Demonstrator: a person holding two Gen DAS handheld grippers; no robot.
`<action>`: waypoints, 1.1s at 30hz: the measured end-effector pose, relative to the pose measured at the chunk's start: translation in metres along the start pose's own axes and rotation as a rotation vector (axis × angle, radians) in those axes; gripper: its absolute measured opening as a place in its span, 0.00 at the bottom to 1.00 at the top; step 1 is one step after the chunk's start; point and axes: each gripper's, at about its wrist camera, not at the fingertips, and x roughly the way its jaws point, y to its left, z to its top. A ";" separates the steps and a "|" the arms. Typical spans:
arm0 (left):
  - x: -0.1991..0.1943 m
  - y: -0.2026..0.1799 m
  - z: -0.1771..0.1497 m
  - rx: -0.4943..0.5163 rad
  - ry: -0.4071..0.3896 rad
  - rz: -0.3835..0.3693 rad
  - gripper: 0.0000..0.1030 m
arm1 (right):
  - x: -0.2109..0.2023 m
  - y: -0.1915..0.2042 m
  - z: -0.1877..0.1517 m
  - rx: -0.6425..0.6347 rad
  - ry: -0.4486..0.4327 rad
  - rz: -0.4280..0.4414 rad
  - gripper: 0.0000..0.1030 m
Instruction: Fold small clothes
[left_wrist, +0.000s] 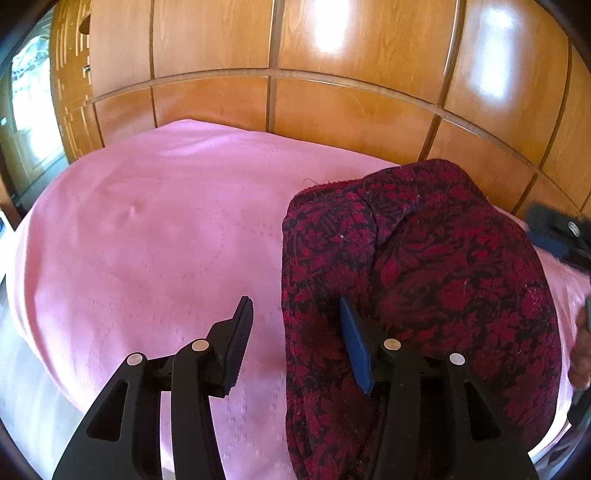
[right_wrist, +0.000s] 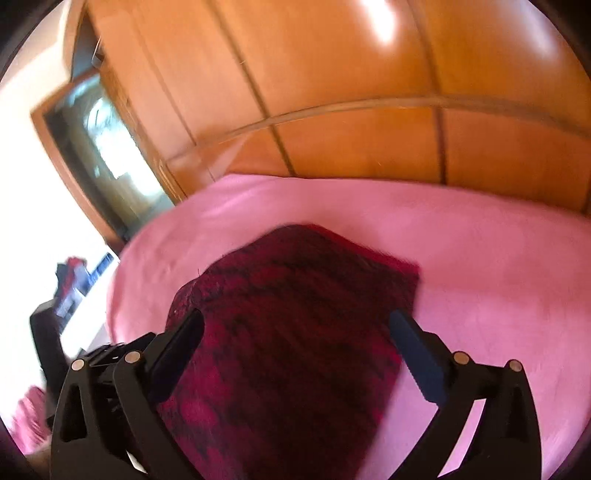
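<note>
Both hand-held grippers tilted downward, jaws apart, empty, over red-and-black garment (left_wrist: 424, 266)

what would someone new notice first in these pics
The dark red flowered cloth, folded on the pink bedspread, stands out first. Behind the bed rises a glossy wooden panelled wall. Both grippers hang open over the cloth: left gripper, right gripper.
</note>
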 end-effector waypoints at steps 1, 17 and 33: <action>0.001 0.000 0.000 0.004 0.001 0.001 0.47 | -0.005 -0.014 -0.011 0.036 0.018 0.022 0.97; 0.038 0.072 -0.011 -0.309 0.076 -0.310 0.58 | 0.050 -0.035 -0.045 0.199 0.228 0.422 0.96; 0.052 -0.162 0.056 -0.054 0.123 -0.654 0.51 | -0.145 -0.111 -0.058 0.209 -0.180 0.212 0.66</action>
